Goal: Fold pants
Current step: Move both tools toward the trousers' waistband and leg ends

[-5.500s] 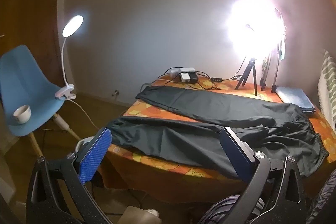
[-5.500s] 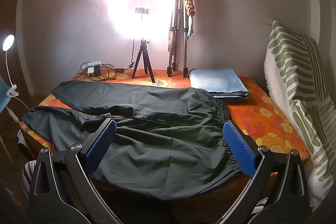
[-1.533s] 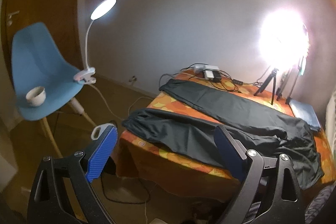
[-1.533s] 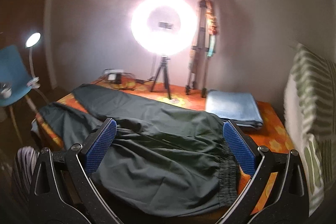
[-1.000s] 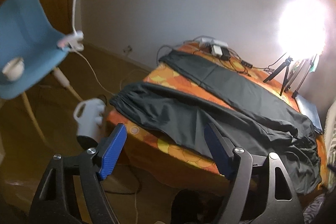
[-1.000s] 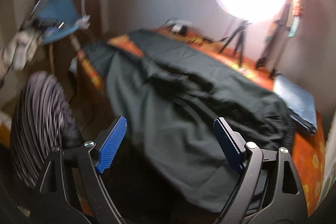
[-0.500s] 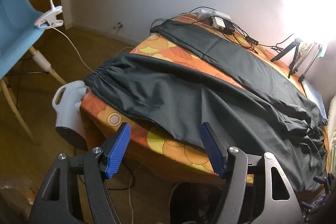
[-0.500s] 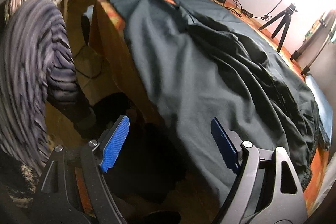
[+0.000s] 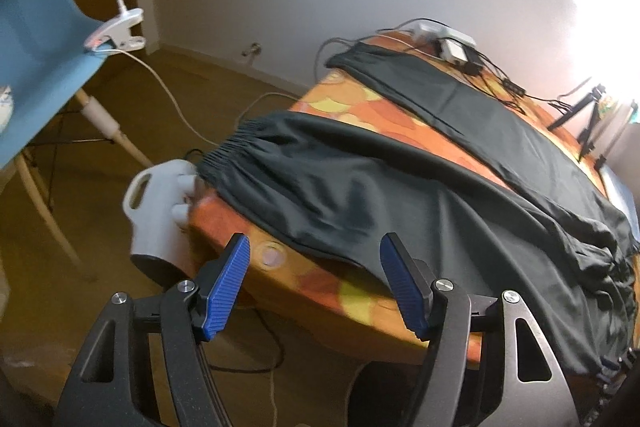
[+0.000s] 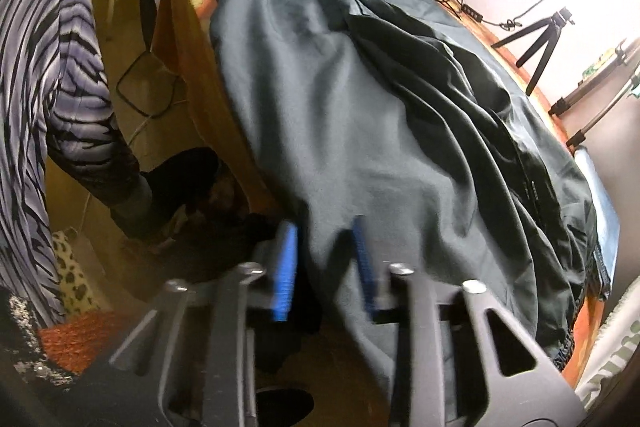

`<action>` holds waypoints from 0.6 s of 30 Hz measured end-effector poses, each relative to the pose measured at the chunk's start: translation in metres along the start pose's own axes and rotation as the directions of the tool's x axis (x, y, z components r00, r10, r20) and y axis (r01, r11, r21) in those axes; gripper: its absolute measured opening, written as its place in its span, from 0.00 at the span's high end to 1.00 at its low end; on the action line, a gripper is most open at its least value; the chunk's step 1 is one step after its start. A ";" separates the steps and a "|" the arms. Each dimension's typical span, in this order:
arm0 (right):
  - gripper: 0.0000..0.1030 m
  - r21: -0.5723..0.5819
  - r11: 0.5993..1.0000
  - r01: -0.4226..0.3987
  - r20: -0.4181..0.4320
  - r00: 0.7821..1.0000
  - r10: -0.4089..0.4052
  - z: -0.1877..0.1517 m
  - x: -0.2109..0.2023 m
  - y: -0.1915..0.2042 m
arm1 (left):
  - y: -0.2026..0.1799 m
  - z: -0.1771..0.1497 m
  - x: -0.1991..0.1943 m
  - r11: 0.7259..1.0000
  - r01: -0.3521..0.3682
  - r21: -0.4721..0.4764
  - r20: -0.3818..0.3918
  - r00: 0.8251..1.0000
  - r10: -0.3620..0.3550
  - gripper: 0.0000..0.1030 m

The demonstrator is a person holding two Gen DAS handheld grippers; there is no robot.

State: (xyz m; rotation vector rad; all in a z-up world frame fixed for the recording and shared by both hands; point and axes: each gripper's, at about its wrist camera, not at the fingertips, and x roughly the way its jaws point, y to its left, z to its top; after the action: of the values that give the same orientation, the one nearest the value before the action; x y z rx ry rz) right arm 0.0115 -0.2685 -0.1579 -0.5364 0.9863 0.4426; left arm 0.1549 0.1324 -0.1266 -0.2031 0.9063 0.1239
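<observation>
The dark grey-black soft-fabric pants [image 9: 400, 195] lie spread across the bench under its orange flower-patterned cloth [image 9: 360, 107]. In the left wrist view one leg runs from the gathered cuff at centre left toward the right edge of the frame, and the other leg lies behind it toward the upper right. In the right wrist view the near side of the garment hangs over the bench edge at the lower centre.

The right hand-held gripper [image 10: 322, 269] has just been closing, and its blue ribbed pads now stand narrow with a fold of the overhanging fabric between them. The frame is blurred, so I cannot tell whether the pads press on the cloth. The left hand-held gripper [image 9: 316, 287] stands with its jaws well apart and empty, at the lower centre of its view, just short of the bench edge and of the near leg's hem.

The main risk, as I judge it, is a thin pinch. If the right pads take only one layer, the thin-looking cloth could pull free or drag unevenly when lifted. The left jaws, coming in low, could also catch the orange cloth along with the leg and drag it.

There is only one container: a white plastic jug with a handle [image 9: 156, 207] on the floor at centre left, touching the bench corner. Its contents cannot be seen. A tug on the cloth might tip it.
</observation>
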 end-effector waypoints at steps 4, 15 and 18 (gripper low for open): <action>0.92 0.008 1.000 -0.016 0.006 1.000 0.015 0.005 -0.003 -0.005 | 0.020 0.007 0.004 0.999 -0.027 -0.033 0.003 1.000 0.027 0.35; 0.97 0.181 0.972 0.150 0.078 0.983 -0.166 0.036 -0.035 -0.076 | 0.063 0.029 0.035 0.994 -0.027 -0.105 -0.015 1.000 0.025 0.34; 0.97 0.206 0.959 0.193 0.061 0.976 -0.209 0.046 -0.030 -0.094 | 0.073 0.037 0.049 0.990 -0.003 -0.144 -0.022 1.000 0.000 0.34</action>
State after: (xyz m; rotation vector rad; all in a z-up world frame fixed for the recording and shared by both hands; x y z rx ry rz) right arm 0.0808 -0.3176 -0.0905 -0.4292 0.8753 0.1797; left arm 0.1991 0.2127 -0.1525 -0.3390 0.9199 0.1892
